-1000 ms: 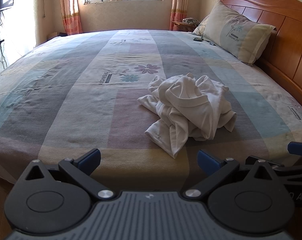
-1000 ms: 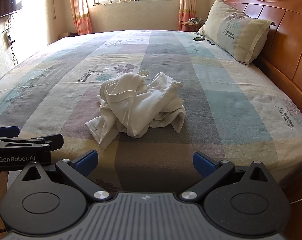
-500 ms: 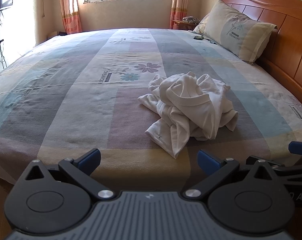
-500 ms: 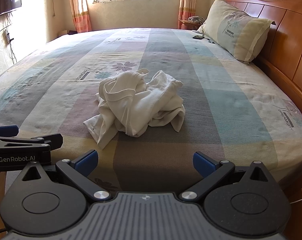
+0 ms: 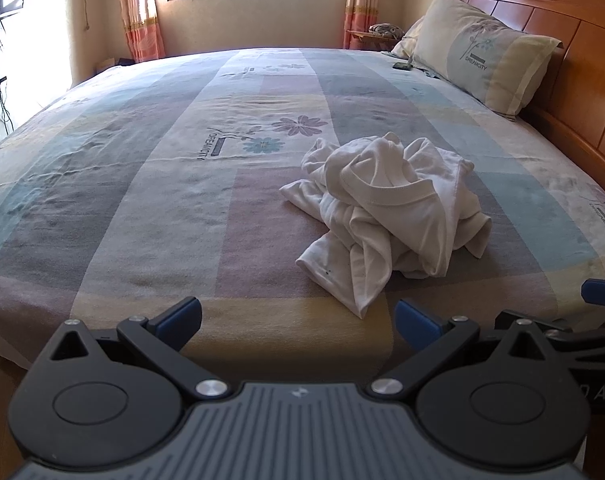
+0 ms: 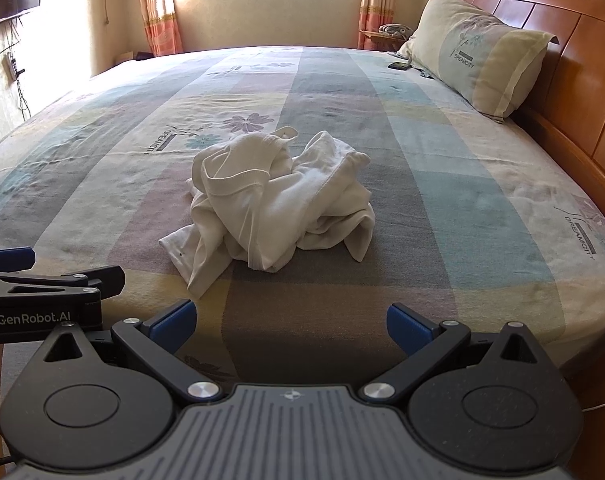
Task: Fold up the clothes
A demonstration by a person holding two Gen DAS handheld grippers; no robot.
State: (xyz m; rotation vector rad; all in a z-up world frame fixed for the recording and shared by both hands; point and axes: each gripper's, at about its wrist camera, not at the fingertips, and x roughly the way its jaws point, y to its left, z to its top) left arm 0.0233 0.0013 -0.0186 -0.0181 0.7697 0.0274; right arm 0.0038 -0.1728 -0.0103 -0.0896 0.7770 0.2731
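Left hand-held gripper: its jaws stand wide apart and hold nothing; it hangs at the near edge of the bed, apart from the cloth.
Right hand-held gripper: also wide and holding nothing, beside the left one at the same near edge.
Bed sheet: it lies loose with small wrinkles. A low pinch could catch the sheet together with the cloth and pull it up.
White garment: it lies crumpled in 1 heap on the near half of the bed, nearer to the headboard side. A ribbed collar shows on top and a loose flap points toward the grippers.
Risk of grasp: the layers are twisted over each other, so a pinch at the flap may take 2 layers or the wrong edge, and the cloth would then not open flat.
Risk of lift: if both grippers take the same fold, the heap may only rise as a knot.
Pillow: far at the headboard, well apart.
Small dark object: near the pillow, too small to identify.
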